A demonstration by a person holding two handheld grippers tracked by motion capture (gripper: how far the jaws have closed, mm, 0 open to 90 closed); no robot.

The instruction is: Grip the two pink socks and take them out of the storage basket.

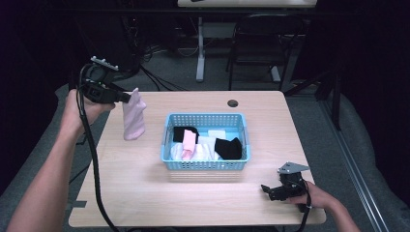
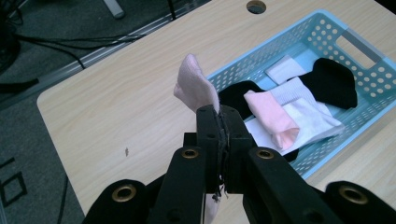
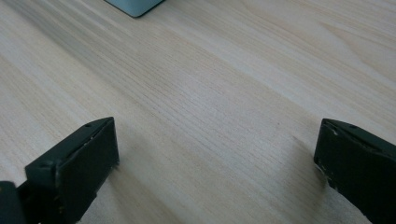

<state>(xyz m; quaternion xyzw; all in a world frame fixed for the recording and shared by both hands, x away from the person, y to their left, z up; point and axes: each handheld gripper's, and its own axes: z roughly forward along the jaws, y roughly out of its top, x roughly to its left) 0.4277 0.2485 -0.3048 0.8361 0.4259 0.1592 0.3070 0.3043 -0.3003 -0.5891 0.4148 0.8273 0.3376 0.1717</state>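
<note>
Pink sock (image 1: 133,116), clamped in left hand-held gripper (image 1: 126,97)

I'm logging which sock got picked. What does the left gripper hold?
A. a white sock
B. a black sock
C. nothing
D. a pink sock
D: the left gripper is shut on a pink sock, which hangs above the table left of the basket.

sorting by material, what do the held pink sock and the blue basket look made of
Pink sock: soft knit fabric, matte; it hangs limp and looks fuzzy. Blue basket: likely moulded plastic, smooth with a slight sheen; rigid walls with regular punched holes.
</note>
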